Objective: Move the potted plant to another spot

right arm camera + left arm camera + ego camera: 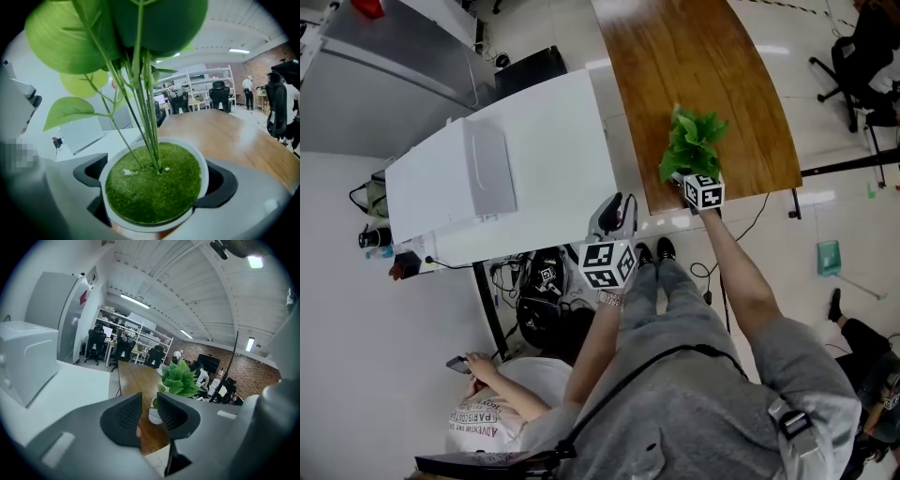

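Note:
The potted plant [692, 145] stands near the front edge of the brown wooden table [694, 66]: green leaves on thin stems in a small white pot. In the right gripper view its mossy top [154, 197] fills the space between the jaws. My right gripper [684, 180] [155, 180] is shut on the pot, with a dark pad against each side of the rim. My left gripper [614, 208] [149, 411] hovers over the gap between the two tables, open, nothing between its pads. In the left gripper view the plant [179, 379] stands just beyond them on the right.
A white table [553, 141] with a white box [487, 169] on it adjoins the wooden one on the left. A seated person [478, 366] holds a phone at lower left. Cables and bags lie under the white table. Office chairs and desks stand farther back [123, 348].

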